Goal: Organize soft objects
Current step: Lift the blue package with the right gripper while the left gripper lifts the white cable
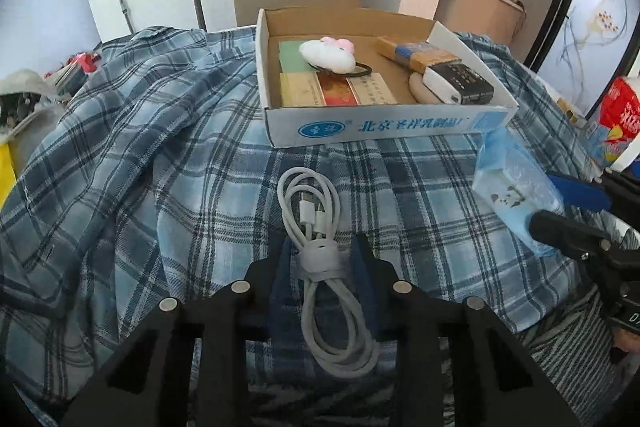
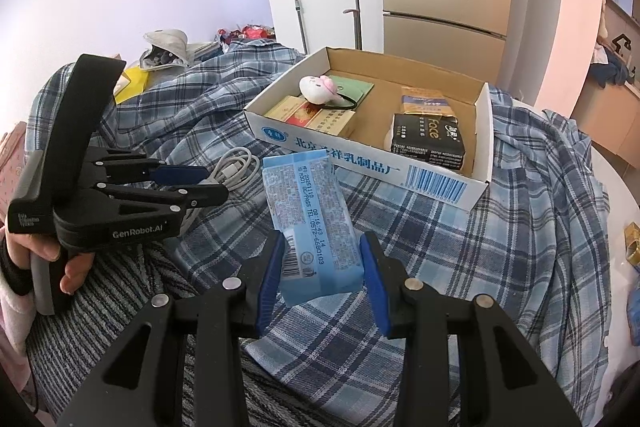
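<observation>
Left wrist view: the left gripper [image 1: 323, 247] grips the coiled white cable [image 1: 320, 259] at its strap, coil's long axis running straight ahead toward the cardboard box [image 1: 384, 129] beyond the fingertips.

Right wrist view: the right gripper [image 2: 323, 259] clamps the blue tissue pack [image 2: 312, 223], pack pointing forward, box ahead and slightly right; it looks nearer.
</observation>
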Demonstrator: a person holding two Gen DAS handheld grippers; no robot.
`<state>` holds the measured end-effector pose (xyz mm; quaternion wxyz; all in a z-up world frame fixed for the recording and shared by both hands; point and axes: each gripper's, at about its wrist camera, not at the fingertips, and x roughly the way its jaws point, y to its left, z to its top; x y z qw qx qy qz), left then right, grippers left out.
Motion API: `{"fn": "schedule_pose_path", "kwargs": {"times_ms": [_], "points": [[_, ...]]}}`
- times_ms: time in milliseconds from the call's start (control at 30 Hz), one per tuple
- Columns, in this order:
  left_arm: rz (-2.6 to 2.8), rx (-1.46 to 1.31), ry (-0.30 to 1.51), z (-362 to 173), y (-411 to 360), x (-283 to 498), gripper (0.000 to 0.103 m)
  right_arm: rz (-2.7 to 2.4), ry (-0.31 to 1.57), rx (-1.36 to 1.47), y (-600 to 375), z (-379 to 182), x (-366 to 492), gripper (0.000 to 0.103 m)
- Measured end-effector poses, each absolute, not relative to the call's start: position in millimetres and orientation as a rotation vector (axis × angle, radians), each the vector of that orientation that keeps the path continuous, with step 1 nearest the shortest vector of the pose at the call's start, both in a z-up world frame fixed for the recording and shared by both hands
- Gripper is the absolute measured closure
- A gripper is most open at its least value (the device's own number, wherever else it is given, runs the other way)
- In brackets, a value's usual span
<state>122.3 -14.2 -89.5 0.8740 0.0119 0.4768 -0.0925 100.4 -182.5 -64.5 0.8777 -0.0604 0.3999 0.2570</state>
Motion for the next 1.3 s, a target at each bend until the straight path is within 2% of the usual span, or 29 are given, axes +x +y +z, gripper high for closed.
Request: {"fn": "schedule_pose_path", "kwargs": {"times_ms": [133, 167, 233, 400, 667, 900, 1300], "points": [[-0.175, 0.051, 1.022, -96, -16, 124, 0.07, 0.536, 0.836, -0.126, -182, -65, 101, 0.065], [-0.177, 0.058, 1.019, -96, -17, 124, 0.08, 0.536, 0.835, -0.126, -182, -64, 101, 0.065], [-0.182, 0.053, 0.996, -93, -17, 121, 0.081, 0.535, 0.832, -0.125, -183, -65, 101, 0.065], [-0.199, 0.067, 0.8, -65, -20, 94, 0.082, 0.528, 0.796, -0.121, -184, -61, 98, 0.065], [-0.215, 0.139, 0.552, -32, -32, 58, 0.081, 0.451, 0.61, -0.099, -193, -40, 83, 0.065], [-0.23, 0.098, 0.472, 20, -31, 40, 0.081, 0.267, 0.436, -0.092, -203, -4, 61, 0.065], [-0.223, 0.068, 0.316, 98, -53, 39, 0.081, 0.238, 0.233, -0.035, -217, 78, 52, 0.065]]}}
